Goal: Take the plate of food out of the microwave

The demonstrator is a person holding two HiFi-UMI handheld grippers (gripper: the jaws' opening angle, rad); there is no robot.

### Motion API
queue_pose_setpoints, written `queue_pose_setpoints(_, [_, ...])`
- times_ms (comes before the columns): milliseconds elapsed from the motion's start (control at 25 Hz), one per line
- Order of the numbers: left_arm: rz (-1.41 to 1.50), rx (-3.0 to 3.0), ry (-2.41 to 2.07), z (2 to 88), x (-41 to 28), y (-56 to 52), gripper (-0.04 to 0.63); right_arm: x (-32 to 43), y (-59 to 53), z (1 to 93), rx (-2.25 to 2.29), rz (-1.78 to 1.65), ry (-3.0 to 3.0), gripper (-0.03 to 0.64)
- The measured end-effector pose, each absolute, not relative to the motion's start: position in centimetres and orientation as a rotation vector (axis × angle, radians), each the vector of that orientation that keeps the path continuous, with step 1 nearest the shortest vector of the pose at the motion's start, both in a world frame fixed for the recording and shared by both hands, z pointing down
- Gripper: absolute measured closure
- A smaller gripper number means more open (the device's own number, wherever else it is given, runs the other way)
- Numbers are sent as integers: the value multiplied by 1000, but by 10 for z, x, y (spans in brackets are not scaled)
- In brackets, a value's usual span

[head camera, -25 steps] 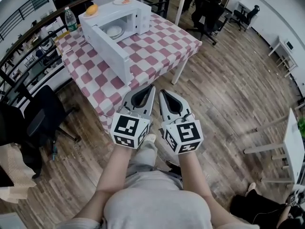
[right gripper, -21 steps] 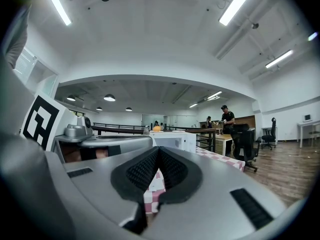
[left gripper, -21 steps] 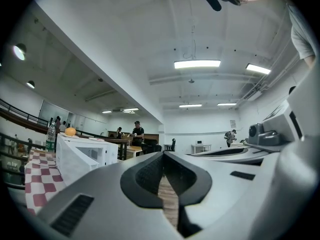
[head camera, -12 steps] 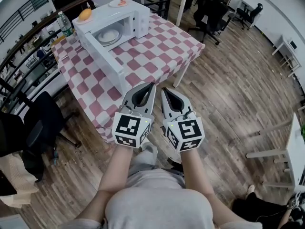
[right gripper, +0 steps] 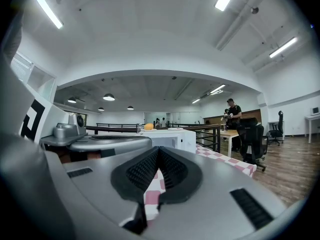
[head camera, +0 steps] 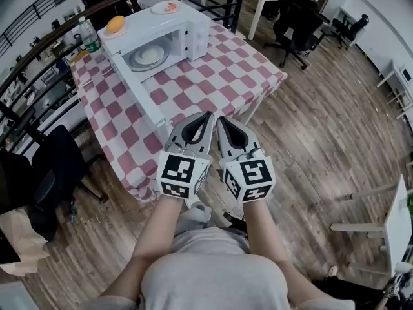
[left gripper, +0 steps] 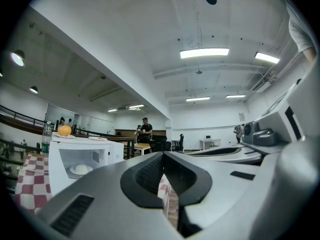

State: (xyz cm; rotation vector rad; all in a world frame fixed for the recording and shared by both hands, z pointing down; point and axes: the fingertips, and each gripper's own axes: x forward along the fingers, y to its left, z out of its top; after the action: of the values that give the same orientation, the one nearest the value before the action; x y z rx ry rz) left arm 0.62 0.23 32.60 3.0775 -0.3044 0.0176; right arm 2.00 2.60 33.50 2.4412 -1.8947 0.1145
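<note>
A white microwave (head camera: 187, 34) stands on the table with the red and white checked cloth (head camera: 219, 76), its door (head camera: 143, 99) swung wide open. Inside sits a plate of pale food (head camera: 148, 56), also visible in the left gripper view as a plate of food (left gripper: 80, 169) within the microwave (left gripper: 107, 153). My left gripper (head camera: 206, 117) and right gripper (head camera: 221, 120) are held side by side at the near table edge, both shut and empty, well short of the microwave. In their own views the left gripper (left gripper: 163, 154) and right gripper (right gripper: 158, 149) point level over the cloth.
An orange (head camera: 115, 24) on a saucer and a small plate (head camera: 166, 7) rest on the microwave's top. A water bottle (head camera: 90, 36) stands behind it. A black office chair (head camera: 55, 166) is at the left, railing behind the table, more chairs (head camera: 293, 24) and desks beyond.
The person has walked toward the table: both grippers now reach its near edge, and the microwave and plate appear closer. Both pairs of jaws stay shut.
</note>
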Motion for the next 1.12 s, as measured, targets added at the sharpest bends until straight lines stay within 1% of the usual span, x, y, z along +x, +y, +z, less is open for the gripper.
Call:
queue_pose_setpoints(440, [-11,3020,-528,330,52,-63,592,71,-37,343,2353,115,-1982,594])
queue_pose_setpoints(760, [3,2952,-635,344,63,-101,594,93,-68,359,2326,161,-2012,594])
queue_pose_setpoints(1120, [29,2918,-715,353,66,-120,594,97,-94,365,2253,173,-2090,594])
